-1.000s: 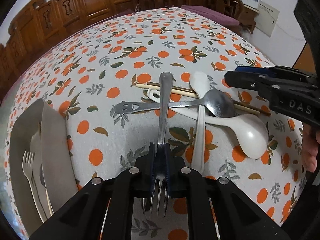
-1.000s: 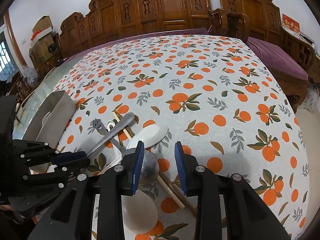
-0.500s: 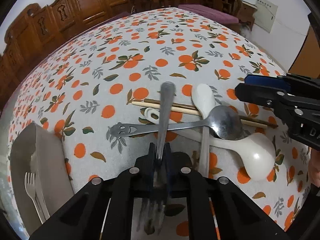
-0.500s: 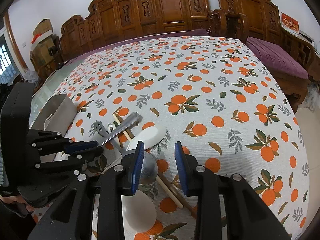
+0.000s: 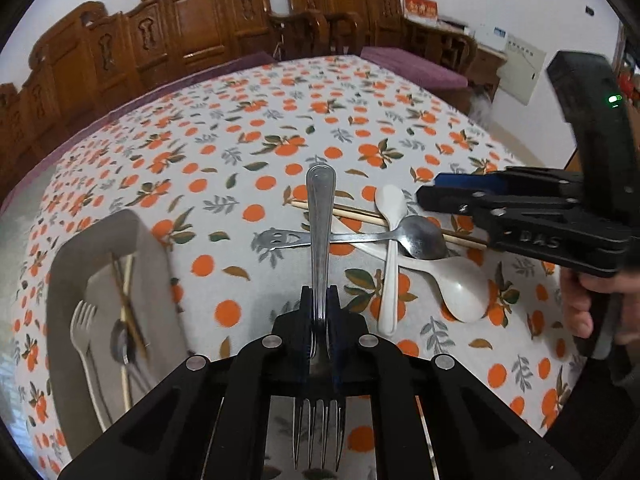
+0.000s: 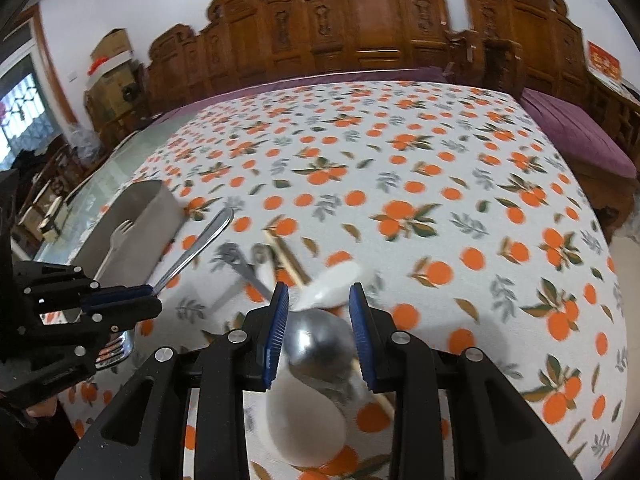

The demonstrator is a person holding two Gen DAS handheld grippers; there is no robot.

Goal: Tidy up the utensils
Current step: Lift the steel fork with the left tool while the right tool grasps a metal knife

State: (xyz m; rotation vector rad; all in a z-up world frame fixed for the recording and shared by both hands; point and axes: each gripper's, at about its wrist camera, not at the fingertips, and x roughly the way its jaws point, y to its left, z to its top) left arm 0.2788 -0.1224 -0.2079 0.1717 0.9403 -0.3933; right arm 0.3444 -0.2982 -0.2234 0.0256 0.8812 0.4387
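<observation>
My left gripper (image 5: 320,308) is shut on a steel fork (image 5: 320,224), lifted above the table, handle pointing away and tines toward the camera; it also shows in the right wrist view (image 6: 192,252). A pile remains on the cloth: a steel spoon with a smiley handle (image 5: 420,236), two white ceramic spoons (image 5: 460,284), and wooden chopsticks (image 5: 360,214). My right gripper (image 6: 318,328) is open, hovering over the steel spoon bowl (image 6: 316,336). A grey tray (image 5: 156,248) at the left holds a pale fork (image 5: 82,320), chopsticks and a spoon.
The table carries an orange-print cloth (image 6: 440,200). Carved wooden chairs (image 6: 360,32) line the far edge. A purple cushioned bench (image 6: 576,132) stands at the right. The right gripper body (image 5: 560,220) sits close to the pile's right side.
The left gripper has lifted the fork higher and tilted up, so the tray's contents now show. The right gripper has moved in over the steel spoon.
</observation>
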